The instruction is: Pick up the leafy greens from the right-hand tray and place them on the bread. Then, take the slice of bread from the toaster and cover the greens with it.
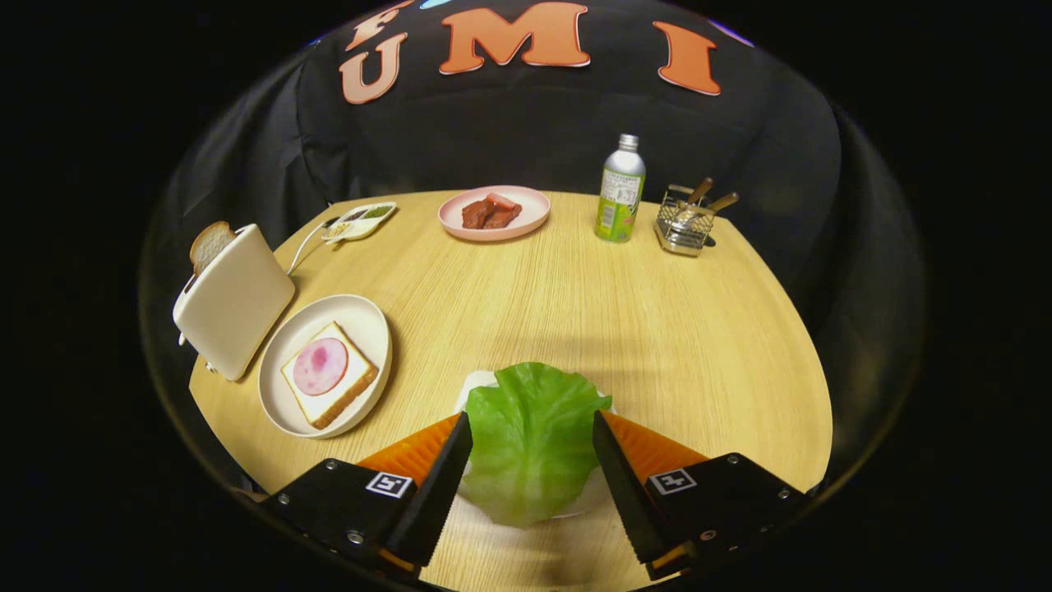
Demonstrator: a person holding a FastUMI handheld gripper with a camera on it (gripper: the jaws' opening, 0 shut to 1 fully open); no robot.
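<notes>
Leafy greens, one crinkled bright green lettuce leaf [532, 440], lie on a small white tray [481, 385] on the pale wooden worktop [625, 312], and my tool [532, 444] straddles them with its fingers spread apart, one on either side of the leaf and, as far as I can judge, not yet pressing it. I hold it this way so that closing should catch the leaf across its width.

Off to my left, well apart from the tray, sits a round cream plate [279, 407] carrying a square slice of white bread topped with a pink round of ham [329, 372]. That is where the leaf belongs. Just beside the plate stands a cream toaster [234, 300] with a browned slice of bread [210, 244] poking from its slot.

Bare worktop lies between tray and plate, so the path looks free. The toaster crowds the plate's far side, so I would approach from the near side.
</notes>
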